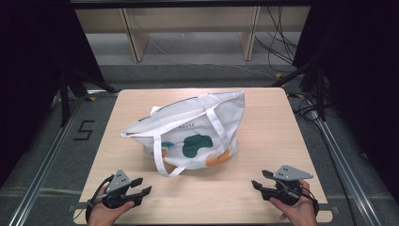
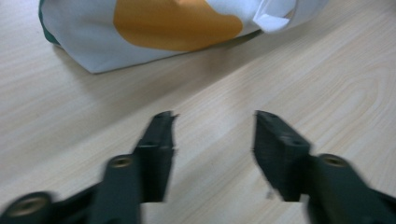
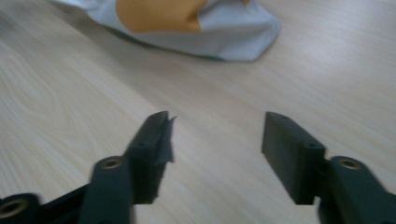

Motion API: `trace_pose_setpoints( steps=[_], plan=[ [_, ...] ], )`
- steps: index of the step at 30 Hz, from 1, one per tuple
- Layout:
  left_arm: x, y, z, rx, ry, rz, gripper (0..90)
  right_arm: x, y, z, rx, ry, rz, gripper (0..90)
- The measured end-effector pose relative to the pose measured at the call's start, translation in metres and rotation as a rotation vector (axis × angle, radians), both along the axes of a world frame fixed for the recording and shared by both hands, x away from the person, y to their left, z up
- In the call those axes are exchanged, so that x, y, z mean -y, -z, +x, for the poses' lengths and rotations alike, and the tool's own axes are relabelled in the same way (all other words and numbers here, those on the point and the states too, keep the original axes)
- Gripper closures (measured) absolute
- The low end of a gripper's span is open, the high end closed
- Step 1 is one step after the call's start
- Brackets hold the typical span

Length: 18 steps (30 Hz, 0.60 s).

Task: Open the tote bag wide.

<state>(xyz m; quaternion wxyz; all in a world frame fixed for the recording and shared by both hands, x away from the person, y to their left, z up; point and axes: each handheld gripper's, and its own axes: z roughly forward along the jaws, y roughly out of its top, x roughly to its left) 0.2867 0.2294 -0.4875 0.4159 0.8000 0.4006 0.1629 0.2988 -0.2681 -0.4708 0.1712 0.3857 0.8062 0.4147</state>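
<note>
White tote bag (image 1: 193,134) mid-bench (image 1: 263,197); left claw (image 1: 145,186) and right claw (image 1: 259,180) near, both apart, empty.

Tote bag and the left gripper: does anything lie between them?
No. In the high view only bare table separates the left gripper from the tote bag; its open jaws hold nothing.

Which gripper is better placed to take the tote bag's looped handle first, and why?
Probably the left gripper: the handle loop of the tote bag hangs toward it, close by. The right gripper faces the bag's bottom corner, farther from the strap. Both are open and empty.
</note>
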Motion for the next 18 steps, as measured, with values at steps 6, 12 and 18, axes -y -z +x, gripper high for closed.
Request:
trace_pose_setpoints(
  steps=[6, 12, 18],
  plan=[
    [-0.005, -0.015, 0.012, 0.034, 0.025, -0.014, 89.1, -0.010, -0.026, 0.020, 0.061, -0.072, 0.014, 84.1],
    [-0.005, -0.033, 0.027, 0.045, 0.019, -0.072, 89.4, -0.023, -0.052, 0.040, 0.095, -0.111, 0.004, 90.0],
    [-0.002, -0.058, 0.049, 0.044, 0.034, -0.112, 89.4, -0.039, -0.090, 0.061, 0.156, -0.142, -0.003, 90.0]
  ],
)
